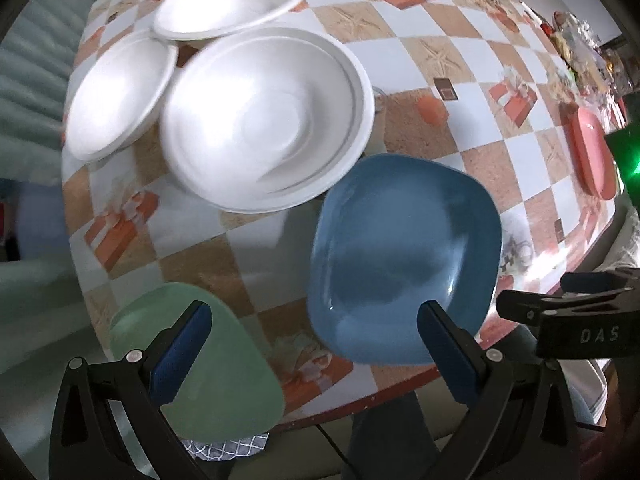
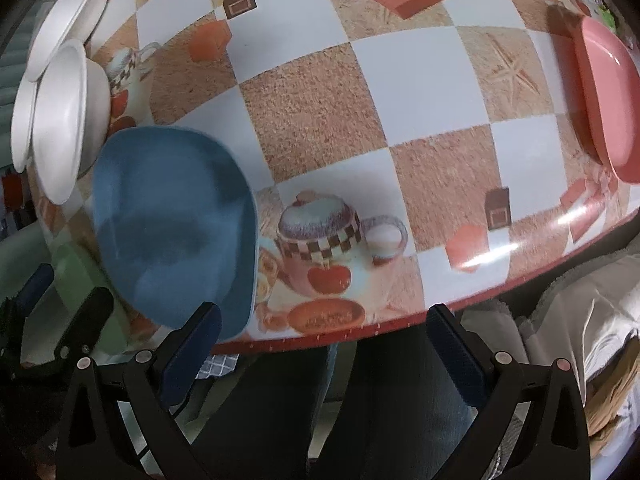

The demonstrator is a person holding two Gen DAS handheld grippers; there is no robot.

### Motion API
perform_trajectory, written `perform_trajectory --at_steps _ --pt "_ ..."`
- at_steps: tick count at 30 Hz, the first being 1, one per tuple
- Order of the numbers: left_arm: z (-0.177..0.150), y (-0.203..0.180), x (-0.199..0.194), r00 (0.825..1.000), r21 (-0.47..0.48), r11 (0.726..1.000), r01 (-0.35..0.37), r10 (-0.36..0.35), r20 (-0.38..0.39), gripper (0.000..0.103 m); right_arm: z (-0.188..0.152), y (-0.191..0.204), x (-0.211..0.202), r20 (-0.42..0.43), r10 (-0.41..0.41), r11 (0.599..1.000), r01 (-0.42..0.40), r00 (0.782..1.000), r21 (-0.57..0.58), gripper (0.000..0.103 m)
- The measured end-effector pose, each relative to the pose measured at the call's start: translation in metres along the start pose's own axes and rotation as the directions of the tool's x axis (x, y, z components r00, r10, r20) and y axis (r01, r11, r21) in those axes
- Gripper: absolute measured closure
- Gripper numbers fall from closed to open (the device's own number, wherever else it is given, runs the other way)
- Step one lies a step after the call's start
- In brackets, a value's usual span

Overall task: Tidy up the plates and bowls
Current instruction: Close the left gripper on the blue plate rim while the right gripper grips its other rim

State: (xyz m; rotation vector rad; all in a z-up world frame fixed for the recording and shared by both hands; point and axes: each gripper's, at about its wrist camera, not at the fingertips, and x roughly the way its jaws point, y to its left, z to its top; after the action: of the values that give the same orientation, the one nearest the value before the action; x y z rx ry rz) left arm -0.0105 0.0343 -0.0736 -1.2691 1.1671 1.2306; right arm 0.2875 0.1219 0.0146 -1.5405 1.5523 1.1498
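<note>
In the left wrist view, the left gripper (image 1: 316,344) hangs over the near edge of the worktop (image 1: 420,52), its fingers spread wide and nothing between them. At 7 o'clock a green plate (image 1: 224,380) lies at the worktop's edge, partly behind the left finger. At 10 o'clock sits a small white bowl (image 1: 116,96); at 11 o'clock a second white bowl (image 1: 228,0), farther back, overlaps its rim. Just right of them, toward 12 o'clock, a large white bowl (image 1: 264,120) rests nested in another white dish. A blue plate (image 1: 404,256) lies at 5 o'clock, its upper left corner at the big bowl's rim; the right finger overlaps its near edge. At 3 o'clock a pink plate (image 1: 592,152) lies well apart near the worktop's right side.

In the right wrist view, the right gripper (image 2: 324,356) is released too, fingers wide apart, hovering at the worktop's front edge above the person's dark trousers (image 2: 380,408). White bowls stack at 10 o'clock, the blue plate at 8 o'clock just beside the left finger, the pink plate at 2 o'clock.
</note>
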Motion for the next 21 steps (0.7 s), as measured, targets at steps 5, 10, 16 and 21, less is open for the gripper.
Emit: perform_trajectory --at_steps 5,10,16,21 --pt "0.007 -0.005 0.017 0.998 -0.001 0.998 0.055 -0.055 0.006 0.000 0.009 0.010 0.015 0.007 -0.047 0.998 0.047 0.999 -0.036 0.000" --pt "0.011 -0.005 0.038 0.996 -0.025 0.996 0.086 -0.086 -0.024 0.000 0.017 0.016 0.022 0.025 -0.092 0.992 0.093 0.995 -0.079 0.000" --pt "0.006 -0.012 0.055 0.988 -0.049 0.988 0.145 -0.147 -0.044 0.000 0.031 0.013 0.013 0.079 -0.165 0.976 0.174 0.983 -0.129 0.000" --pt "0.000 -0.017 0.060 0.988 -0.045 0.988 0.150 -0.151 -0.025 0.000 0.052 0.018 -0.002 0.169 -0.189 0.961 0.218 0.967 -0.172 0.000"
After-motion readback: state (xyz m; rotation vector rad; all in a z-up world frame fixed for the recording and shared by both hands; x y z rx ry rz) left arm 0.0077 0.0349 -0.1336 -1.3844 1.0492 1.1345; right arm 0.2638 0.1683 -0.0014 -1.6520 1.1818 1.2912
